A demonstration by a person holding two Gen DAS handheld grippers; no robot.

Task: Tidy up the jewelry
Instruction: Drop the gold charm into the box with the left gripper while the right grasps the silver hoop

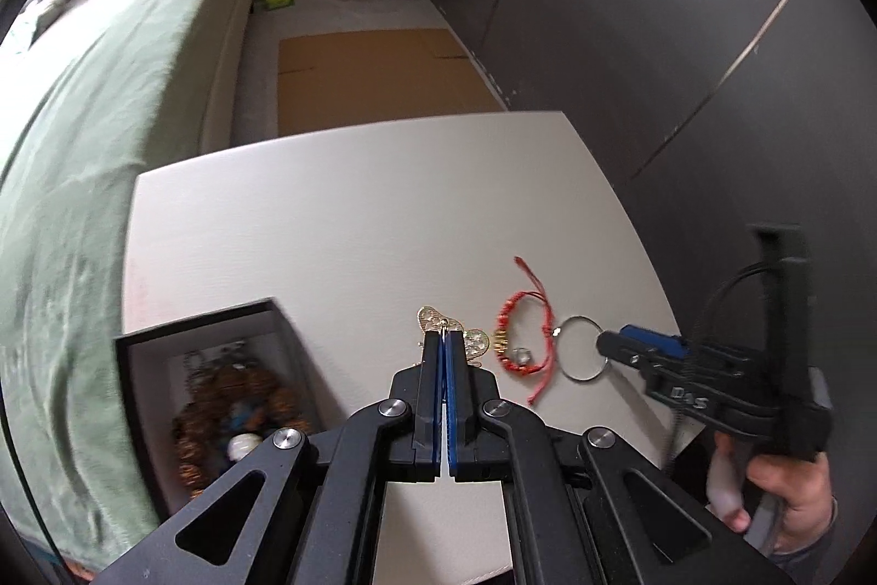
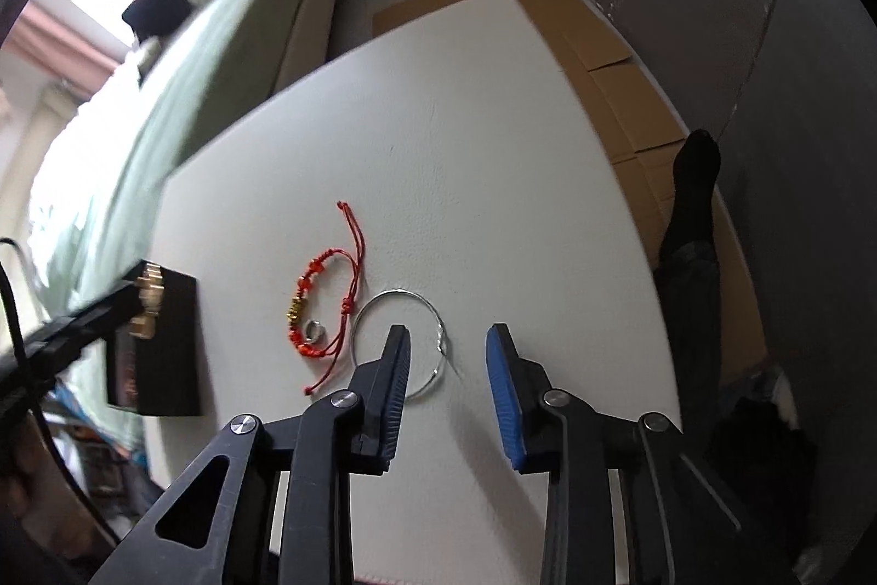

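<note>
Left gripper (image 1: 444, 338) clamped on gold heart piece (image 1: 433, 317), beside black box (image 1: 164, 338) on white table (image 1: 356, 212). Carry over box before release — avoid snagging rim. Right gripper (image 2: 448, 344) jaws apart, straddling silver hoop's (image 2: 383, 300) near edge, not gripping. Red cord bracelet (image 2: 323, 289) just beside hoop — long axis runs away from camera, tails at both ends.

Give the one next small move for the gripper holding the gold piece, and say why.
Probably carry it across to the black box and hold it over the opening. The left gripper is shut on the gold piece, which appears to hang clear of the white table, and the box beside it already holds other jewelry.
</note>
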